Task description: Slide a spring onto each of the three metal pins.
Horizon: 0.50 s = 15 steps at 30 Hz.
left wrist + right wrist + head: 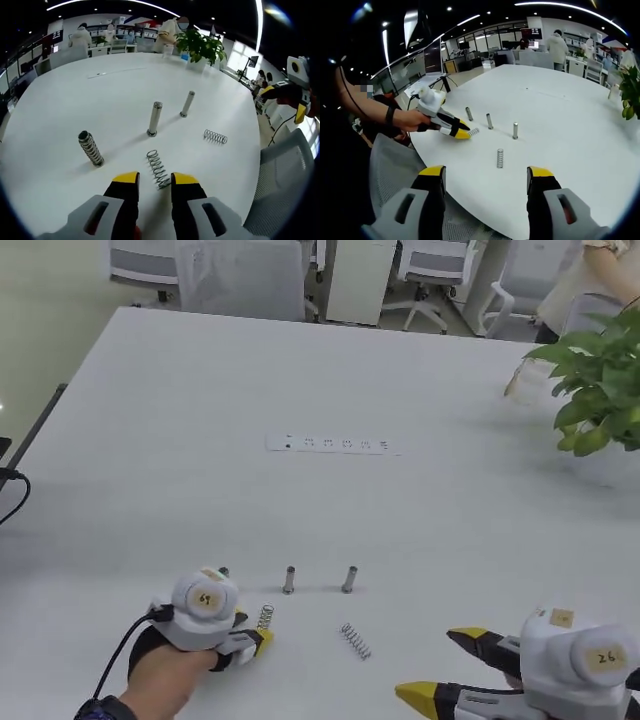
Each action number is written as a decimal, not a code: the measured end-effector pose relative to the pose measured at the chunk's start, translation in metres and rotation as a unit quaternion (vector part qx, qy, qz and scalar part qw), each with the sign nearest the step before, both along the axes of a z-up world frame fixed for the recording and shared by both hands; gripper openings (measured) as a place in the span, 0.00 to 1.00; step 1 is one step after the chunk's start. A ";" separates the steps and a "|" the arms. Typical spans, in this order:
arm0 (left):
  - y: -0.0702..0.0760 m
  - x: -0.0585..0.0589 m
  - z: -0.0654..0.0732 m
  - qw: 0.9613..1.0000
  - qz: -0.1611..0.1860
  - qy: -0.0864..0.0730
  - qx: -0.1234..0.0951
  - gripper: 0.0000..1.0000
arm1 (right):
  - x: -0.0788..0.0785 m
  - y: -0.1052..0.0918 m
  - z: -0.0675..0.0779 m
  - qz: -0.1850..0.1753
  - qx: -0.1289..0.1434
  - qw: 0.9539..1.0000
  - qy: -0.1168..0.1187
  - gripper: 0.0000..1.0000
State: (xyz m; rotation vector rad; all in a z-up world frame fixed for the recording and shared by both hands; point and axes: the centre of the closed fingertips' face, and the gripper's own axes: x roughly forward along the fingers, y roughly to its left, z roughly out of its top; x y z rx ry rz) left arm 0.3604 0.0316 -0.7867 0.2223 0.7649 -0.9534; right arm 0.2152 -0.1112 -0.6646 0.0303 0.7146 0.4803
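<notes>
the left gripper is lying low and nearly flat over the white table, its jaws narrowly parted and straddling the near end of a loose spring, seemingly not pinching yet. to do this well it should be closing gently on that end, tipping the coil upright and lining its bore over the bare middle pin. the nearest pin is already wearing a spring. the right gripper is hovering well apart, jaws spread wide and empty
</notes>
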 end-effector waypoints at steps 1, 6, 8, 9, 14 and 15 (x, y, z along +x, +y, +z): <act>0.001 0.000 0.000 1.000 -0.001 -0.003 0.003 0.15 | 0.000 0.000 0.000 0.000 0.001 1.000 0.000 0.64; 0.006 0.002 -0.003 1.000 0.000 -0.014 0.019 0.03 | -0.002 0.001 -0.002 0.000 0.000 1.000 0.001 0.64; 0.006 0.000 -0.003 1.000 -0.004 -0.010 0.019 0.03 | -0.003 0.001 -0.003 0.000 0.000 1.000 0.003 0.64; 0.007 0.000 -0.003 1.000 -0.007 -0.012 0.022 0.03 | -0.004 0.001 -0.003 0.000 -0.001 1.000 0.003 0.64; 0.008 0.000 -0.003 1.000 -0.005 -0.007 0.021 0.02 | -0.005 0.000 -0.004 0.000 -0.002 1.000 0.004 0.64; 0.009 -0.001 -0.003 1.000 -0.004 -0.005 0.021 0.02 | -0.006 0.000 -0.005 0.000 -0.002 1.000 0.005 0.64</act>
